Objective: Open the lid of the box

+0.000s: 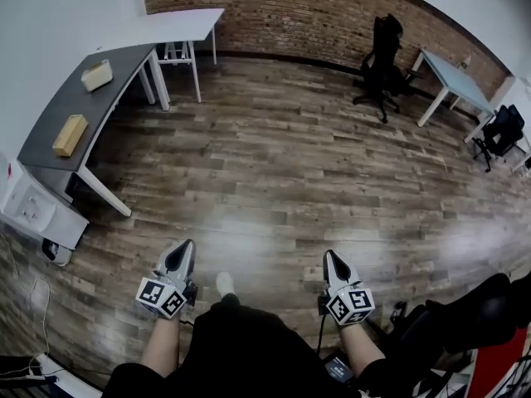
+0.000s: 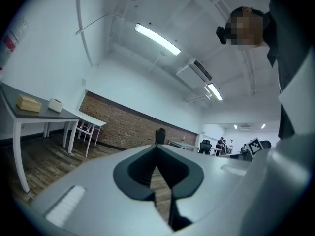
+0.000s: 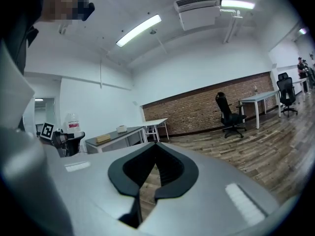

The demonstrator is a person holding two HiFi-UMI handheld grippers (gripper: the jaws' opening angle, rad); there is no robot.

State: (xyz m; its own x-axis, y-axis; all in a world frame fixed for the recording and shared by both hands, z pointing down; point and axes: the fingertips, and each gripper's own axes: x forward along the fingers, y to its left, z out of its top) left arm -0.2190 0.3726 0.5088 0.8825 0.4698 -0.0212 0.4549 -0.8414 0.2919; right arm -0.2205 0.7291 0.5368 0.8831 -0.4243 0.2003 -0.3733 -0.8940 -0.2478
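— Left gripper (image 1: 184, 249) and right gripper (image 1: 331, 258): jaw state?
— Both pointed grey pairs pressed together, empty, above the wood-plank floor (image 1: 290, 164).
— Box?
— Tan oblong box (image 1: 70, 134) on the matte grey table (image 1: 48, 152), well apart from both.

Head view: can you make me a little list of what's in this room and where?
desk: grey desk, far left
on desk: tan box and pale box, apart
left hand-held gripper: shut, empty, above wooden floor
right hand-held gripper: shut, empty, above wooden floor
far side: white table, black office chair, brick wall
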